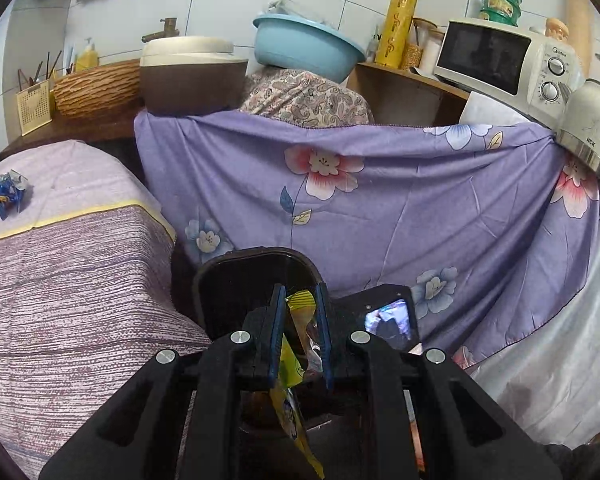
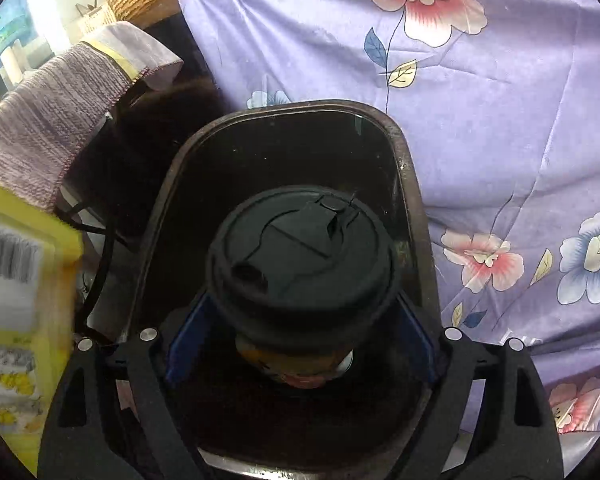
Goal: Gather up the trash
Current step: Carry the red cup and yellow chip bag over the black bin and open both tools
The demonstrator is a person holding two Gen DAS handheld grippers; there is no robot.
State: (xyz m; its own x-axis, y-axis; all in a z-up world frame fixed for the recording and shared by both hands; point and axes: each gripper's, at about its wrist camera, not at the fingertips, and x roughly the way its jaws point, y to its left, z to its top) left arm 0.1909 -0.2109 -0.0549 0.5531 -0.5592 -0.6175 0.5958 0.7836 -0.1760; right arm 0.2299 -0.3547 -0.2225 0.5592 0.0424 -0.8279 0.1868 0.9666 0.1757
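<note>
Over the dark trash bin (image 2: 400, 148), your right hand-held gripper (image 2: 300, 316) carries a paper cup with a black lid (image 2: 300, 256); the jaws stand wide, with the blue pads (image 2: 184, 340) on either side of the cup just below the lid. Whether the pads press on the cup you cannot tell from this view. Your left hand-held gripper (image 1: 300, 308) is closed tight on a yellow snack wrapper (image 1: 296, 364), which hangs down between the fingers, and its tip points toward the bin's rim. That same wrapper shows blurred at the left edge of the right wrist view. A crumpled blue wrapper (image 1: 7, 194) lies well apart on the mauve cloth (image 1: 72, 280) to the left. Behind the bin hangs a purple floral sheet (image 1: 380, 208), with a microwave (image 1: 504, 60) and a blue basin (image 1: 304, 46) on the counter above.
</note>
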